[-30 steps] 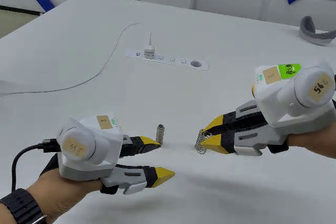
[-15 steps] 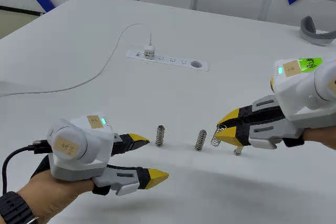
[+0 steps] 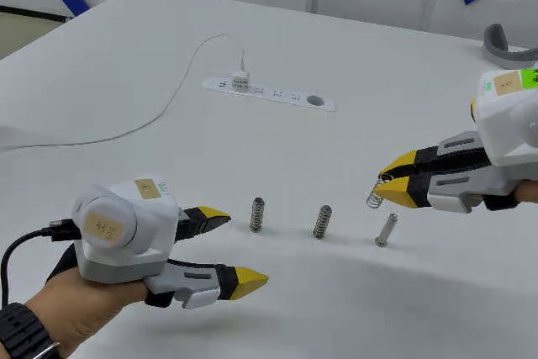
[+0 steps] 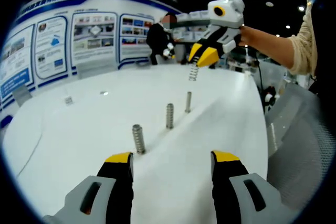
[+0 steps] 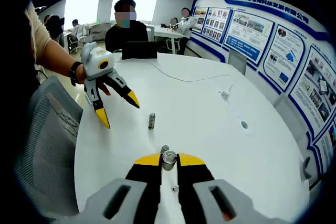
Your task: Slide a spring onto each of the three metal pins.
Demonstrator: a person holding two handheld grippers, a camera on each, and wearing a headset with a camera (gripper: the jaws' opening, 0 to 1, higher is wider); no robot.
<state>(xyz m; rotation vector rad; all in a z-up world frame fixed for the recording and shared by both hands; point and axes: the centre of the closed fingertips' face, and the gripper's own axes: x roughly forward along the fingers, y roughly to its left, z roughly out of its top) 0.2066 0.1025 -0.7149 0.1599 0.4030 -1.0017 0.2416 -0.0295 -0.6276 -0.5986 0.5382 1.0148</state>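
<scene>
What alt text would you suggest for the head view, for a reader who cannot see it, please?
The right gripper holds a spring in the air beside the one bare metal pin on a white table. The middle pin and the left pin already carry springs, and the left gripper hovers open near them.

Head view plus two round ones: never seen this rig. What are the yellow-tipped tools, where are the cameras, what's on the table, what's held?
No robot: a person holds a two-jaw gripper in each hand. The head view is from a headset camera; each round view from a camera on one gripper. The left gripper is open, holding nothing. The right gripper pinches a spring near the bare pin. On the white table two other springs already sit on pins; a power strip lies farther back.
</scene>
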